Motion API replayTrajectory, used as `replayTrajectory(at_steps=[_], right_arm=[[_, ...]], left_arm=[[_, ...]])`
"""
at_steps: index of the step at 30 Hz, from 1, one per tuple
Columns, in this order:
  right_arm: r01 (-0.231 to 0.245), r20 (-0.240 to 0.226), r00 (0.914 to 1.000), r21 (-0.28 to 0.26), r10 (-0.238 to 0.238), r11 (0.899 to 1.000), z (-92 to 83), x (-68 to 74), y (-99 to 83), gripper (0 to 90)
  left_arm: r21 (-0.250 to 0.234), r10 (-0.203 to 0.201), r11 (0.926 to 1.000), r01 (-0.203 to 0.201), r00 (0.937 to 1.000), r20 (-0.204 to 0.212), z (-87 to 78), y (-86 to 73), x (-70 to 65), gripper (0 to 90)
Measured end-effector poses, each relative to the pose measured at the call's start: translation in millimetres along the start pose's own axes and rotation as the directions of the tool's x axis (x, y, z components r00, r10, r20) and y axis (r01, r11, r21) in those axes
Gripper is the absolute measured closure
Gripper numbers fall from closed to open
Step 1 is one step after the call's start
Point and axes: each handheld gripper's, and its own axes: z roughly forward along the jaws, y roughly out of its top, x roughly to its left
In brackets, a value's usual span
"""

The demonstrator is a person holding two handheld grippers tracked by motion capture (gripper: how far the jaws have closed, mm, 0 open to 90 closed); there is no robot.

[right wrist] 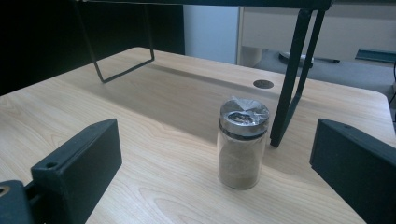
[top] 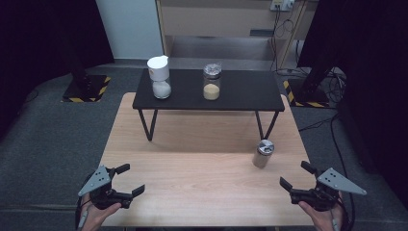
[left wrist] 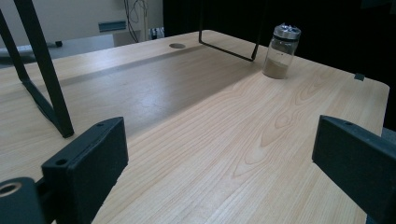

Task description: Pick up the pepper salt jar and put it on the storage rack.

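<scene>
- The left gripper [top: 126,179] hovers at the near left corner of the wooden bench [top: 202,192], held in a hand [top: 98,211] that comes in from the bottom edge; its fingers [left wrist: 86,163] are spread wide with nothing between them.
- The right gripper [top: 297,176] hovers at the near right corner, also in a hand [top: 321,216], its fingers [right wrist: 77,163] likewise wide apart and empty.
- Each gripper carries a grey three-cornered plate on top, and both sets of fingers point inward toward the middle of the bench.
- The small glass jar [right wrist: 243,142] with a silver lid and a brownish powder stands upright on the bench, just ahead of the right gripper and in line with the gap between its fingers, not touching them.
- In the left gripper view the same jar [left wrist: 281,45] stands well apart, across the bench toward its far right side.
- In the high view this jar [top: 263,153] sits near the right front leg of the black raised shelf [top: 240,96] that stands on the far half of the bench.
- On top of that shelf, a jar with a white cap [top: 159,77] holding white grains stands at the left.
- A second jar [top: 211,82] with a silvery top and yellowish grains stands near the middle of the shelf, well apart from the white-capped one.
</scene>
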Motion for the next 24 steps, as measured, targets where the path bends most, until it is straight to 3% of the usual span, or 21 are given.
replayTrajectory(at_steps=[13, 24], right_arm=[[0.009, 0.009, 0.9999, 0.014, -0.009, 1.000, 3.0, -6.6, 13.8, 2.7], [0.017, 0.001, 0.9999, 0.053, -0.017, 0.998, 26.9, -14.9, 24.5, 2.9]], left_arm=[[0.000, 0.000, 1.0000, 0.000, 1.0000, -0.002, 0.2, 0.0, -0.1, 2.3], [0.001, 0.000, 1.0000, 0.000, 1.0000, -0.001, 0.2, 0.0, 0.1, 2.3]])
